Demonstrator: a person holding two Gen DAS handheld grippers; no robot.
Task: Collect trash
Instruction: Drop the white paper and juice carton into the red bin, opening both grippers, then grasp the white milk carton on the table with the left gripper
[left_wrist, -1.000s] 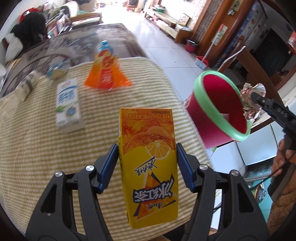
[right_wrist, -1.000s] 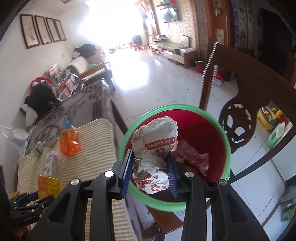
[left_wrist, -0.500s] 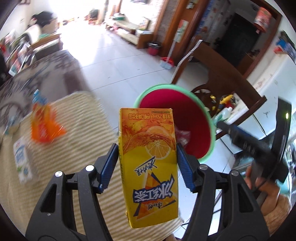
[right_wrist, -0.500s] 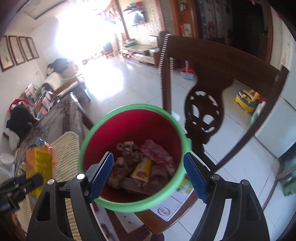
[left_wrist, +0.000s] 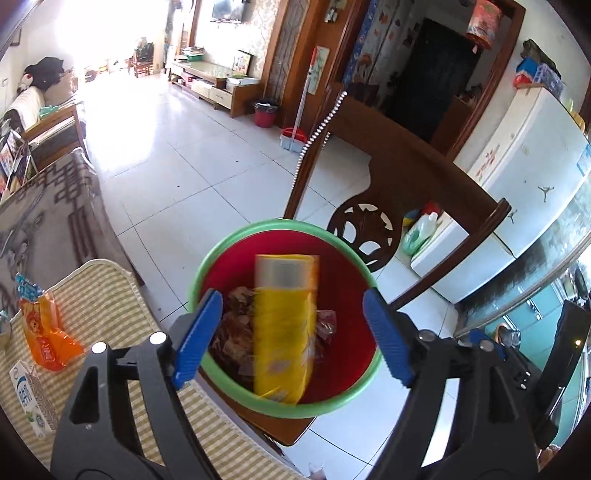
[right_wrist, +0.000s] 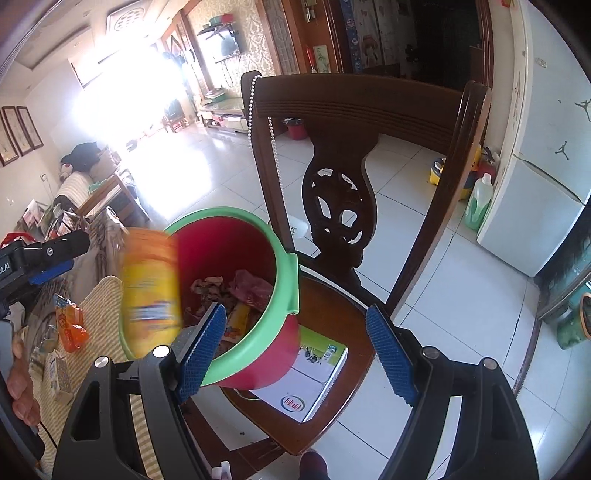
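Note:
My left gripper is open above the red bin with a green rim. The yellow juice carton is free of the jaws, blurred, dropping into the bin; it also shows in the right wrist view, at the bin's left rim. My right gripper is open and empty over the bin's near side. Crumpled paper and wrappers lie inside the bin. On the striped tablecloth lie an orange wrapper and a white milk carton.
The bin stands on a dark wooden chair beside the table, with a white and green leaflet on the seat. The left gripper shows at the left of the right wrist view. White fridge at right, tiled floor beyond.
My left gripper moved over the bin and opened, letting go of the yellow juice carton, which now falls in. My right gripper dropped its crumpled paper into the bin earlier and stays open.

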